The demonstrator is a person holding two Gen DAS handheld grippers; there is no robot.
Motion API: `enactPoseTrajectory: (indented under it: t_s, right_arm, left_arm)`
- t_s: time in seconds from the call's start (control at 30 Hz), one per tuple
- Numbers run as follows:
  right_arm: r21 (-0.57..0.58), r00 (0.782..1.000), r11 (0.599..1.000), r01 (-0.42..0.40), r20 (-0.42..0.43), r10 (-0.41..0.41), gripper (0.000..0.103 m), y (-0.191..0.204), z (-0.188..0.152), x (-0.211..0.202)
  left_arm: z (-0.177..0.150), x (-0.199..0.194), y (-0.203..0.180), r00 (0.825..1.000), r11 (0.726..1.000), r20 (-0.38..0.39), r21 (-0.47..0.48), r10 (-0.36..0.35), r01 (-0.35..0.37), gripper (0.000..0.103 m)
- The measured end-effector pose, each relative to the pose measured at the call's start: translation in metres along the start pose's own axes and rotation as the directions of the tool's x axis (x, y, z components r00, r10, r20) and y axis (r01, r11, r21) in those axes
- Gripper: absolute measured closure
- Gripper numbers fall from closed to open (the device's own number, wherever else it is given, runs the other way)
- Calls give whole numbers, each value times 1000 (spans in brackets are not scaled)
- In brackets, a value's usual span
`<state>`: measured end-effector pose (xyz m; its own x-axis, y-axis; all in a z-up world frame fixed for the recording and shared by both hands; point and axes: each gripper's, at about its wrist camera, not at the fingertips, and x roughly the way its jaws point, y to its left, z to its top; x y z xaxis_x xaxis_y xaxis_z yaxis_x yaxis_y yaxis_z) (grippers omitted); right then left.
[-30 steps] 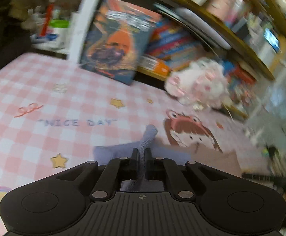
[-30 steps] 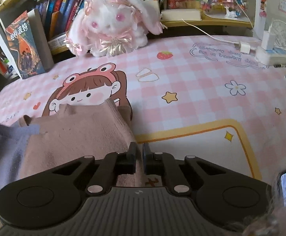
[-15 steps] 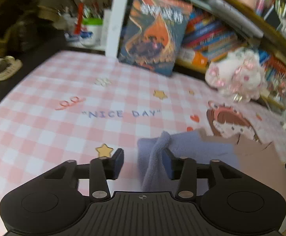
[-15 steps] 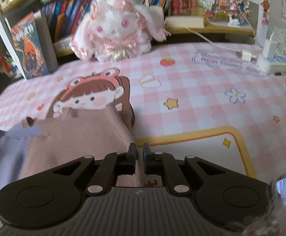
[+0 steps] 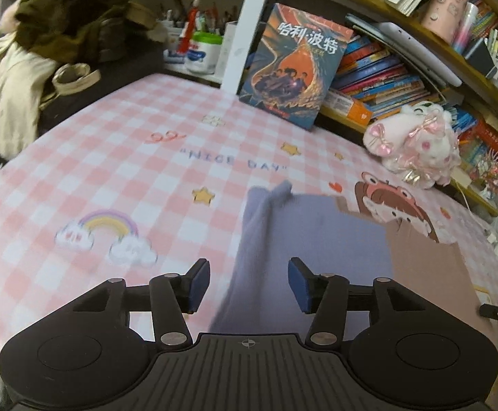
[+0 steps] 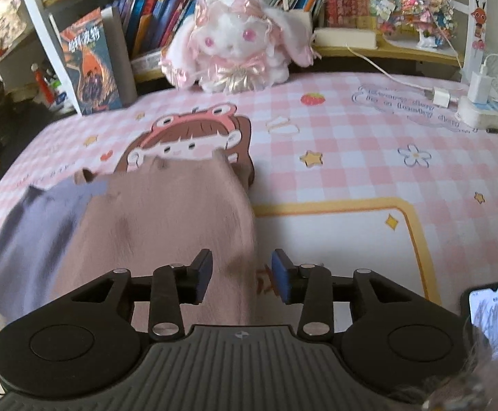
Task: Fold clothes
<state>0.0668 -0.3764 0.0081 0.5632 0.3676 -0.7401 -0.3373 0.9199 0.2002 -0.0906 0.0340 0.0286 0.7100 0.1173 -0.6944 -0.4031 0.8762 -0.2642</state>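
Both grips just released: our left gripper (image 5: 249,282) and right gripper (image 6: 242,279) jaws have been spreading over the lavender-and-pink cloth (image 6: 166,226) lying lower-centre, so we should lift clear without snagging its edges.

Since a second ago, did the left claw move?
Yes. The left gripper backed away from the leaning book, its jaws just opening off the purple cloth.

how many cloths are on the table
2. A purple cloth lies on the left, and a pink cloth lies on the right, overlapping the purple one's edge. More could be hidden underneath or below the frame.
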Motion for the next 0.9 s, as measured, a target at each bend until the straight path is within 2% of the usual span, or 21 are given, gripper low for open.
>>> enactPoseTrajectory:
  t_s: [0.1, 0.2, 0.27, 0.33, 0.43, 0.5, 0.6, 0.63, 0.7, 0.73, 0.8, 0.83, 0.87, 0.9]
  right_arm:
    - [-12, 1000, 1000, -11, -17, 11, 67, -5, -7, -1]
    - [-16, 999, 999, -28, -31, 28, 67, -11, -13, -2]
    - [-13, 998, 999, -42, -39, 41, 67, -14, -16, -1]
    - [-10, 997, 998, -56, -47, 55, 68, -17, -19, 0]
    - [0, 996, 998, -68, -55, 67, 71, -18, -22, 1]
    - [-4, 996, 998, -67, -58, 67, 73, -17, -21, 2]
    - [-6, 996, 998, -61, -60, 60, 73, -14, -21, 3]
    - [-6, 997, 998, -58, -60, 57, 73, -13, -21, 3]
    - [-7, 997, 999, -52, -61, 51, 73, -12, -22, 4]
    - [-6, 997, 999, -49, -61, 49, 73, -11, -22, 4]
    - [-1, 997, 999, -46, -62, 46, 74, -8, -23, 5]
    - [1, 997, 999, -46, -62, 46, 75, -6, -23, 5]
    - [2, 997, 999, -45, -62, 45, 77, -4, -24, 6]
    - [2, 997, 999, -41, -62, 41, 79, -1, -24, 6]
  left_arm:
    - [-14, -8, 2, 1000, 999, -9, -49, 7, -7, 52]
    - [-29, -11, 10, 1000, 988, -22, -156, -11, 8, 49]
    - [-38, -12, 15, 999, 972, -29, -235, -31, 24, 44]
    - [-43, -8, 21, 997, 944, -35, -324, -68, 53, 43]
    - [-49, 1, 31, 993, 885, -28, -455, -119, 93, 42]
    - [-55, 8, 38, 988, 833, -22, -540, -151, 115, 42]
    - [-64, 19, 51, 981, 723, 5, -675, -196, 148, 42]
    - [-65, 21, 54, 979, 694, 22, -703, -200, 157, 42]
    - [-64, 25, 56, 979, 664, 35, -730, -201, 163, 46]
    - [-63, 28, 56, 979, 663, 32, -731, -199, 159, 48]
    - [-58, 34, 56, 982, 684, 7, -717, -191, 138, 74]
    - [-56, 37, 58, 981, 691, -4, -710, -195, 135, 91]
    - [-54, 40, 59, 979, 697, -9, -703, -204, 139, 94]
    - [-48, 36, 56, 980, 734, 1, -663, -198, 149, 95]
